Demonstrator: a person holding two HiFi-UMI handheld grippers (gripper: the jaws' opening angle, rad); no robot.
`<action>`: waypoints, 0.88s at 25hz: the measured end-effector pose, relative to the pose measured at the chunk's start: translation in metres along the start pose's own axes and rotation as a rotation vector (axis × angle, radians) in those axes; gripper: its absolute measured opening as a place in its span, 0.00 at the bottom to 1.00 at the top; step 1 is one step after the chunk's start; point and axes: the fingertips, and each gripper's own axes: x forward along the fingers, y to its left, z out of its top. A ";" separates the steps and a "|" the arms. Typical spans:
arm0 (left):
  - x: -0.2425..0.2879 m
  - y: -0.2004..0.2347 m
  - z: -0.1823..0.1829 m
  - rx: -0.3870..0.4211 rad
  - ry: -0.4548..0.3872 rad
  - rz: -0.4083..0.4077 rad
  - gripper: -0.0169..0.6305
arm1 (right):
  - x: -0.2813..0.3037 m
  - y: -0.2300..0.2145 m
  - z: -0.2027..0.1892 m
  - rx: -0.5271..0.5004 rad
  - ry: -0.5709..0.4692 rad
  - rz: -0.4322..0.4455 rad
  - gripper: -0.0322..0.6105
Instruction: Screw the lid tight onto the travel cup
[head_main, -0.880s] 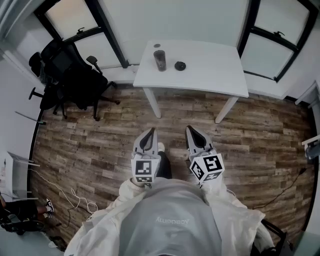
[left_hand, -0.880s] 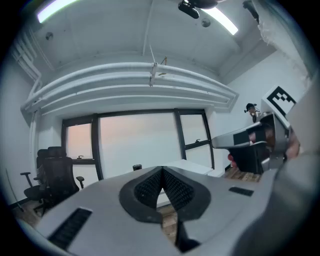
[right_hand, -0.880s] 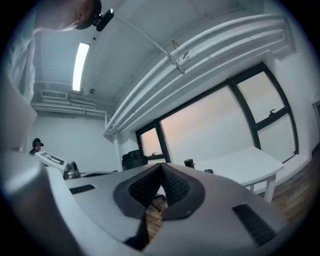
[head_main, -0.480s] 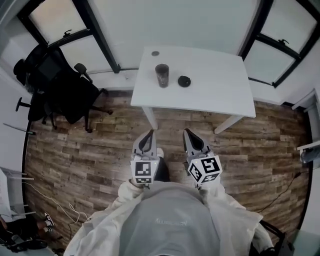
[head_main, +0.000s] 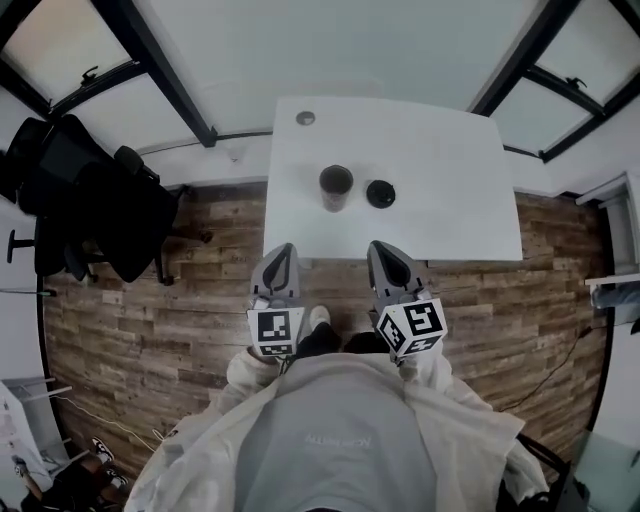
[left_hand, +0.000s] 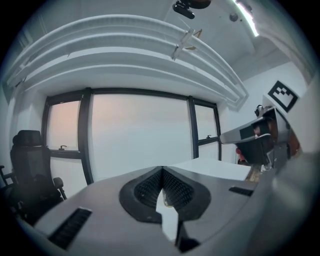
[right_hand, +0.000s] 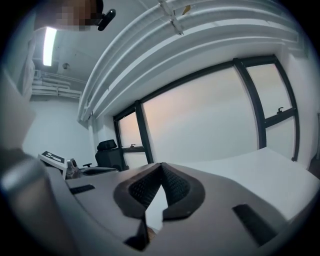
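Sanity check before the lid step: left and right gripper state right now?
Left gripper: closed, nothing between the jaws.
Right gripper: closed, nothing between the jaws.

White table (head_main: 440, 200) — travel cup (head_main: 335, 186), lid (head_main: 380, 193), small disc (head_main: 306, 118)

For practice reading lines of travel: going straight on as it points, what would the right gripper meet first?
Probably the white table, on its top near the black lid; the right gripper tips slightly down towards it, but depth is unclear.
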 end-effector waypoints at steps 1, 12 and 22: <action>0.013 0.002 -0.001 -0.006 0.010 -0.006 0.03 | 0.009 -0.011 0.001 0.005 0.008 -0.012 0.08; 0.121 0.023 -0.028 0.000 0.080 0.013 0.03 | 0.106 -0.095 -0.003 0.062 0.042 0.012 0.08; 0.158 0.023 -0.048 -0.014 0.071 -0.082 0.03 | 0.132 -0.138 -0.025 0.102 0.065 -0.053 0.08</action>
